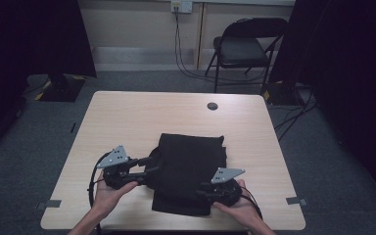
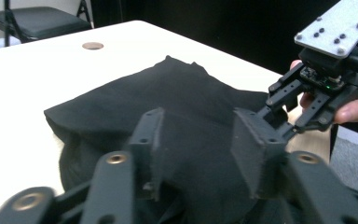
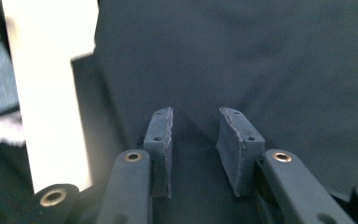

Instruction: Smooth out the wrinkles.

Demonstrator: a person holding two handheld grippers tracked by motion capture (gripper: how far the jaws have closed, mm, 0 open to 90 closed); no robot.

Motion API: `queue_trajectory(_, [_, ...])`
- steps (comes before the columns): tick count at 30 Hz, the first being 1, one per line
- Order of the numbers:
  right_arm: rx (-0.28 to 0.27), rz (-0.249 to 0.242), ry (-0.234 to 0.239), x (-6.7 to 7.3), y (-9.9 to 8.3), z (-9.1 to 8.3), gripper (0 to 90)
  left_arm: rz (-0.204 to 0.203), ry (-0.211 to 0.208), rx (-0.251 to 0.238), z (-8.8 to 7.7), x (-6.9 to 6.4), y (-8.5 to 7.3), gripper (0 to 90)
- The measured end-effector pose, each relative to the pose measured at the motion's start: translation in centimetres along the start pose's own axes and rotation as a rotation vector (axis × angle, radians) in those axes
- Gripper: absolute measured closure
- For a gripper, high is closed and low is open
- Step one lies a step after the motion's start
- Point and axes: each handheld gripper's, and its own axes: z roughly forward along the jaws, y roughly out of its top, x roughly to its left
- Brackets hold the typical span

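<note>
1. Dim room; pale wood counter (image 1: 127, 117) carrying folded black cloth (image 1: 188, 169), near front edge.
2. Left claw (image 1: 149, 165) parted at cloth's left edge, gripping nothing.
3. Right claw (image 3: 193, 140) parted over cloth, gripping nothing.

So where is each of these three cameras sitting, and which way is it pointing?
High view: above the person's side, looking forward and down on the table, the black cloth and both forearms.
Left gripper view: rides the left hand-held gripper, looking along its jaws over the cloth at the right hand-held gripper.
Right gripper view: rides the right hand-held gripper, its jaws apart close over the cloth.
All three share the cloth.
</note>
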Motion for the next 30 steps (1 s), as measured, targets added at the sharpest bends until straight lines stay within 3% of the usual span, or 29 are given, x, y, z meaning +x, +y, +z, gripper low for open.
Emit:
queue_trajectory(1, [0.003,-0.002,0.019,0.2,0.0,-0.1,65.4,0.018,-0.036,0.021,0.4,-0.2,0.1,72.0])
queue_trajectory(3, [-0.011,-0.01,0.019,0.3,0.2,-0.4,65.7,0.03,-0.046,0.077,1.7,-0.6,0.0,76.0])
queue_trajectory(7, [-0.091,0.022,-0.027,-0.8,1.6,-0.7,68.7,0.0,-0.044,0.193,4.8,-0.4,-0.8,73.8])
queue_trajectory(8, [-0.101,0.026,-0.044,-1.2,1.8,-0.6,68.5,0.001,-0.027,0.222,5.7,-0.4,-1.5,72.8])
queue_trajectory(11, [-0.098,0.032,-0.096,-2.4,2.5,0.6,62.6,-0.018,-0.037,0.334,7.3,-0.3,-3.0,69.3])
queue_trajectory(14, [-0.057,0.029,-0.087,-2.9,2.0,1.8,49.2,-0.047,-0.033,0.323,7.3,-0.2,-3.5,67.8])
queue_trajectory(16, [-0.01,0.022,-0.074,-2.9,1.2,2.4,46.2,-0.04,-0.03,0.326,7.4,-0.3,-3.6,67.2])
queue_trajectory(20, [0.007,0.022,-0.068,-2.8,0.4,2.2,46.2,-0.021,-0.015,0.329,7.6,-0.5,-3.6,63.0])
queue_trajectory(22, [-0.013,0.026,-0.077,-2.5,-0.2,2.2,46.4,0.001,0.022,0.331,7.7,-0.6,-3.5,55.7])
queue_trajectory(25, [-0.021,0.021,-0.094,-1.8,-0.5,2.0,46.4,0.021,-0.006,0.307,7.5,-0.7,-3.2,54.7])
queue_trajectory(30, [-0.018,0.043,-0.108,-0.6,-0.9,1.5,46.4,0.027,-0.032,0.323,8.0,-0.8,-3.3,53.7])
